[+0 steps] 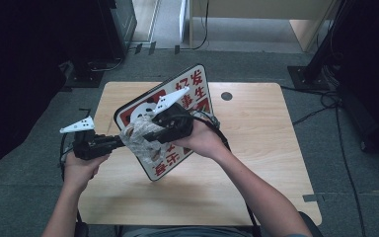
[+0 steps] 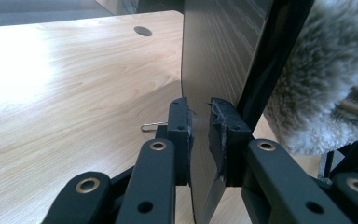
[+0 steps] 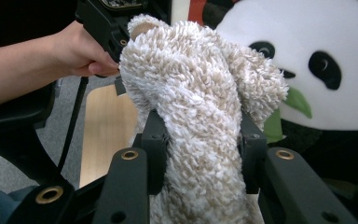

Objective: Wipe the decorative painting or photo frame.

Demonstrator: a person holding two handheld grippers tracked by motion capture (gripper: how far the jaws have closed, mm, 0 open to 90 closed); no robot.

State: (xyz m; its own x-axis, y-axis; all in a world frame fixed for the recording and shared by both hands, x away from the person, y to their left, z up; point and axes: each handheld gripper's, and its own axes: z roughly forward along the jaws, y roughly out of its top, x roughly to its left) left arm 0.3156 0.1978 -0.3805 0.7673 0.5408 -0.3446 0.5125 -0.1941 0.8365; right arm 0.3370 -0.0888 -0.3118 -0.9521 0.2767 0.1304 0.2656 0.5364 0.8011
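- The left gripper (image 1: pixel 121 141) is clamped on the lower left edge of a panda sign board (image 1: pixel 197 86), holding the board tilted above the wooden table (image 1: pixel 256 128).
- In the left gripper view the two black jaws pinch the thin board (image 2: pixel 214 60) edge-on, with its wood-grain back facing the camera and a black rim on the far side.
- The right gripper (image 1: pixel 150 134) grips a fluffy beige-and-white cloth (image 1: pixel 137 136), its jaws closed on the bunched fabric.
- In the right gripper view the cloth (image 3: pixel 191 107) rises between the jaws and lies against the board's printed face, just beside the panda picture (image 3: pixel 317 60).
- The cloth (image 2: pixel 326 79) also shows at the right of the left gripper view, beyond the board's rim.
- The board carries red panels with white Chinese characters around the panda.
- A paper clip (image 2: pixel 151 126) lies on the table just behind the left jaws.
- A round cable hole (image 1: pixel 226 96) sits near the table's far edge.
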